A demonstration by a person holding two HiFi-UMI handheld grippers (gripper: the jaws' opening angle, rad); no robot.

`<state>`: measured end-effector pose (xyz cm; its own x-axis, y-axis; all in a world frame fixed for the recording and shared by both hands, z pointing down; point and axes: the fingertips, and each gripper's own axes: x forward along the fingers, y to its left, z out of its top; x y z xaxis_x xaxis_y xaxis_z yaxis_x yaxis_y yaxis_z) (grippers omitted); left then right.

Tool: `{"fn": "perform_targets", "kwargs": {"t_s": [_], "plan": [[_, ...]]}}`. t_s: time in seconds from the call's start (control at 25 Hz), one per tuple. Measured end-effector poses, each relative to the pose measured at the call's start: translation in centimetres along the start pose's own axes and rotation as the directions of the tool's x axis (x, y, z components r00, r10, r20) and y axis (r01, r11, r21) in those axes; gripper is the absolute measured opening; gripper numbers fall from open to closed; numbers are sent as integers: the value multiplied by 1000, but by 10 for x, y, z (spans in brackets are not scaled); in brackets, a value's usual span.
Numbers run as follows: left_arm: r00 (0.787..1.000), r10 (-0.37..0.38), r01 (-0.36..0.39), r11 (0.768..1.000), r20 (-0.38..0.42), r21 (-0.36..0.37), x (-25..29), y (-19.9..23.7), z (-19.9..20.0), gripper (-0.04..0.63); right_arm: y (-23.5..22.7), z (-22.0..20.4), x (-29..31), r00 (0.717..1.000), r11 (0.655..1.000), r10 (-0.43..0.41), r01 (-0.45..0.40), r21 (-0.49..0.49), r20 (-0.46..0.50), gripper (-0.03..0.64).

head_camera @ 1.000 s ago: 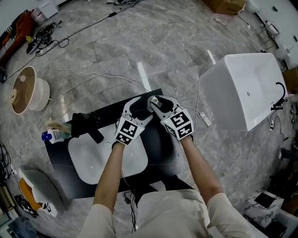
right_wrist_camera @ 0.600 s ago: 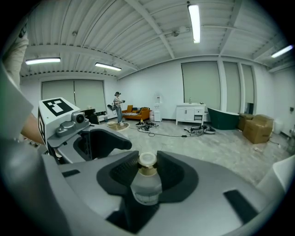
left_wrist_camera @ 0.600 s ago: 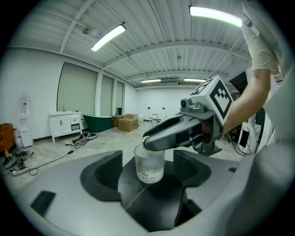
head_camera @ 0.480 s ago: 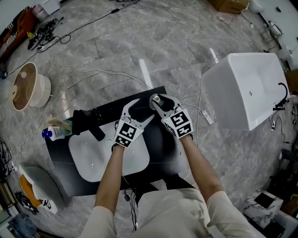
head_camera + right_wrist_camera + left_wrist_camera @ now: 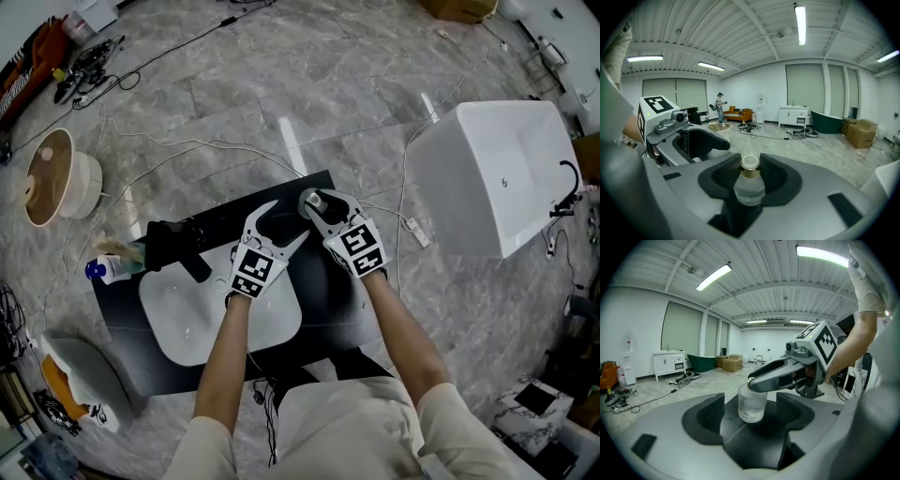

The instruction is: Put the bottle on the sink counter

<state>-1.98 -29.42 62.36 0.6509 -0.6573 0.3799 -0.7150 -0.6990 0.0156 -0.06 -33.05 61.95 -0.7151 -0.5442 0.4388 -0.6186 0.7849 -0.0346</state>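
Your right gripper point(image 5: 750, 169) is clamped on the bottle point(image 5: 749, 191): both pads press in at the neck, just under the gold collar and the pale cap, and the frosted body hangs down toward the camera between the jaws. Your left gripper point(image 5: 753, 412) stands wide. The bottle's body shows in the gap between its two pads, with space on either side and neither pad touching the glass. From that side the bottle looks upright, with the right gripper's jaws reaching in across its top. In the head view the two grippers meet nose to nose over the far part of the sink counter point(image 5: 323, 281), beyond the white basin point(image 5: 187, 319) set into it, and the bottle is at that meeting point near the counter's far edge. You cannot tell from any view whether its base rests on the counter or sits just above it. A black faucet point(image 5: 173, 248) stands on the counter's left part, beside the basin. A blue-capped bottle point(image 5: 105, 271) lies at the counter's left end. A white bathtub point(image 5: 487, 178) sits well off to the right of the counter, and cables trail over the marble floor point(image 5: 281, 75) beyond the counter.
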Motion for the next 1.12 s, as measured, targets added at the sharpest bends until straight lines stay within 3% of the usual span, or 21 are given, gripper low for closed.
{"fn": "perform_targets", "kwargs": {"t_s": [0.28, 0.4, 0.88, 1.12], "plan": [[999, 28, -28, 999, -19, 18, -17, -2, 1, 348, -4, -1, 3, 999, 999, -51, 51, 11, -11, 140], [999, 29, -29, 999, -27, 17, -26, -1, 1, 347, -6, 0, -4, 995, 993, -95, 95, 63, -9, 175], [999, 40, -42, 996, -25, -78, -51, -31, 1, 347, 30, -12, -68, 984, 964, -176, 172, 203, 0, 186], [999, 29, -30, 998, -27, -62, -69, -46, 4, 347, 53, -23, -90, 971, 927, -238, 222, 302, 16, 184]]}}
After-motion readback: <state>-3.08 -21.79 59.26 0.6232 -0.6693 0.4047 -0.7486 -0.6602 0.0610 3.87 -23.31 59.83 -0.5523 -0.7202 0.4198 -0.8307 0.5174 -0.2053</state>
